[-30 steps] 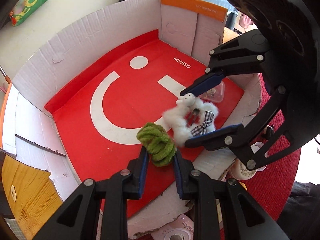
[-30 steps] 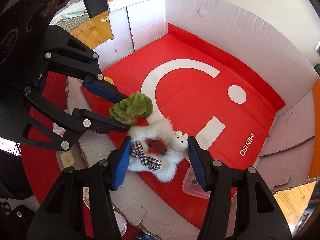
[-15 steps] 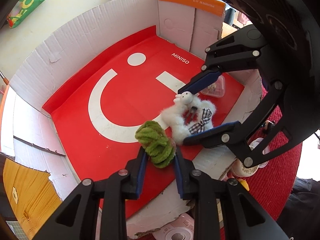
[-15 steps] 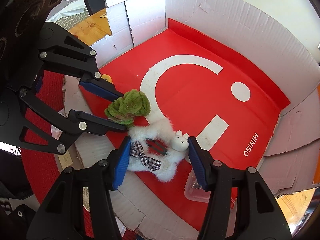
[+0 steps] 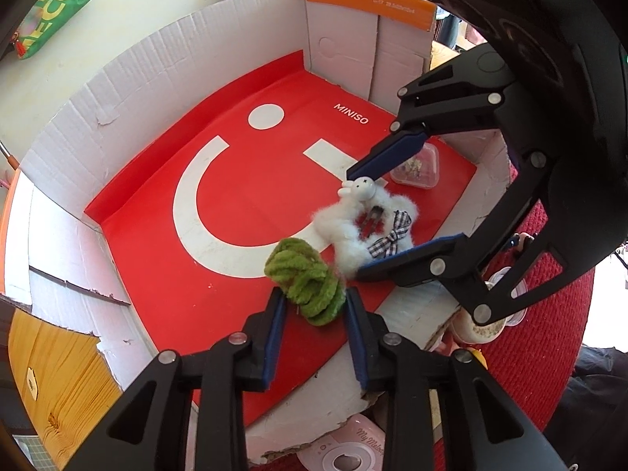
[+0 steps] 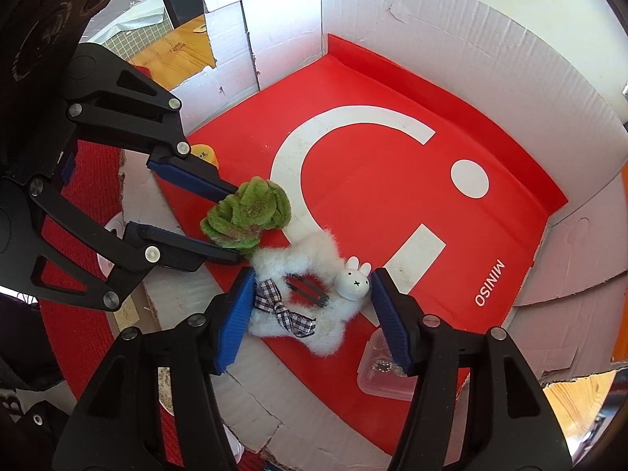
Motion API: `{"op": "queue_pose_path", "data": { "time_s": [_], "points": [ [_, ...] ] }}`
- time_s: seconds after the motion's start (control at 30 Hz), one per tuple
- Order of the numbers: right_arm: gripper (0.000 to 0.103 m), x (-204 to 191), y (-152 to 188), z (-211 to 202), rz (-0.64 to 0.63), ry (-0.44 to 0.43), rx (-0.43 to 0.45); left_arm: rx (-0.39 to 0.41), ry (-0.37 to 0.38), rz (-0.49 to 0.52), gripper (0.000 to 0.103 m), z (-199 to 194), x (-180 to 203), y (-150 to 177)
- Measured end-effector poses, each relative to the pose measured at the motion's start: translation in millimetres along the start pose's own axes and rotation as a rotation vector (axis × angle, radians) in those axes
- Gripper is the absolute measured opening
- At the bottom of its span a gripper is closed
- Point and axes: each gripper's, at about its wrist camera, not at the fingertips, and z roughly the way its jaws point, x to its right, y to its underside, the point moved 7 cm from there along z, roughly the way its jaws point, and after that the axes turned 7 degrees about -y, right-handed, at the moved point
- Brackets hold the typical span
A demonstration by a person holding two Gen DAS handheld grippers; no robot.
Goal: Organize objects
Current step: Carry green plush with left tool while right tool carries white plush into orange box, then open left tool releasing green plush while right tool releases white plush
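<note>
A green fuzzy scrunchie (image 5: 304, 280) sits between the fingers of my left gripper (image 5: 313, 306), which is shut on it over the red floor of the cardboard box (image 5: 165, 70). It also shows in the right wrist view (image 6: 247, 216). A white fluffy hair clip with a rabbit head and a checked bow (image 6: 310, 302) is held between the fingers of my right gripper (image 6: 310, 298), which is shut on it. It also shows in the left wrist view (image 5: 361, 227), just right of the scrunchie.
A small clear plastic container (image 5: 416, 165) lies on the box floor by the right wall; it also shows in the right wrist view (image 6: 384, 373). The box walls (image 6: 431, 23) ring the floor. A red mat (image 5: 537, 325) with small items and a wooden surface (image 5: 51, 373) lie outside.
Both grippers have moved a little deeper into the box with their objects. The left gripper's fingers stand slightly wider around the scrunchie.
</note>
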Motion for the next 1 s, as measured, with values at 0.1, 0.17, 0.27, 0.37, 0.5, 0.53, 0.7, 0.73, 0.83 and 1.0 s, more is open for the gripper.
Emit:
{"op": "queue_pose_path", "data": {
  "time_s": [0.1, 0.17, 0.27, 0.37, 0.5, 0.53, 0.7, 0.73, 0.83, 1.0],
  "points": [
    [0.059, -1, 0, 0, 0.0, 0.003, -0.002, -0.001, 0.001, -0.002, 0.033, -1, 0, 1],
    [0.059, -2, 2, -1, 0.0, 0.004, -0.002, -0.001, -0.001, -0.001, 0.033, -1, 0, 1],
    [0.059, -4, 3, -2, 0.003, 0.005, -0.003, -0.001, -0.001, 0.0, 0.033, -2, -1, 2],
    [0.059, -6, 5, -4, 0.002, 0.01, -0.007, -0.001, -0.002, 0.0, 0.035, -4, -1, 3],
    [0.059, -9, 9, -6, 0.001, 0.013, -0.012, 0.004, -0.002, -0.007, 0.038, -9, -3, 5],
    [0.059, -10, 10, -7, 0.001, 0.014, -0.012, 0.005, -0.001, -0.009, 0.038, -10, -4, 5],
    [0.059, -13, 14, -11, 0.003, 0.021, -0.012, 0.006, -0.001, -0.011, 0.038, -13, -5, 6],
    [0.06, -14, 15, -12, 0.004, 0.024, -0.012, 0.007, -0.001, -0.011, 0.038, -12, -6, 6],
    [0.063, -15, 18, -16, 0.007, 0.031, -0.008, 0.013, 0.001, -0.014, 0.038, -12, -7, 4],
    [0.063, -19, 25, -25, 0.011, 0.04, 0.0, 0.028, 0.001, -0.022, 0.044, -21, -8, 5]
  ]
}}
